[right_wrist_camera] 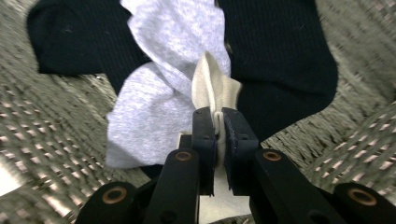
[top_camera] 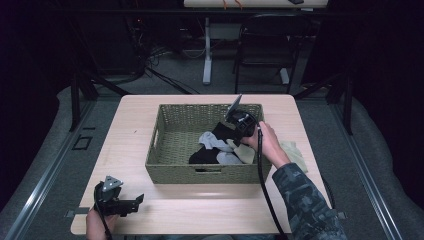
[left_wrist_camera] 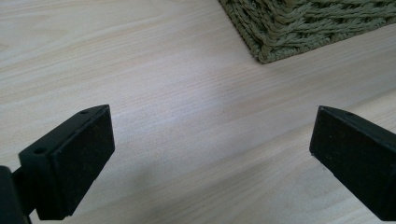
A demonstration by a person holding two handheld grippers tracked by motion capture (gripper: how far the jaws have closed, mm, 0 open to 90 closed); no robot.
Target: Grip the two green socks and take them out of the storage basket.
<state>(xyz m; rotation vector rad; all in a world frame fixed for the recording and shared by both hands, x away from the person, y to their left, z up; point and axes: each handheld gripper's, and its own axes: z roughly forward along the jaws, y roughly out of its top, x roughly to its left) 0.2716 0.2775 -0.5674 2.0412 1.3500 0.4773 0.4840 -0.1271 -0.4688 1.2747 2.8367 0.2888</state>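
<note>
Cream sock (right_wrist_camera: 212,88) pinched in right gripper (right_wrist_camera: 218,122) jaws, left gripper (left_wrist_camera: 210,140) jaws wide

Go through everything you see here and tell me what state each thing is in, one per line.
Left gripper: open, over bare table, holding nothing.
Right gripper: shut on the cream sock, inside the basket.
Cream sock: pinched into a fold between the jaws.
Grey socks: loose, lying on the black ones.
Black socks: lying flat in the basket.
Basket: upright, holding socks.
Cream cloth: on the table, outside the basket.
</note>
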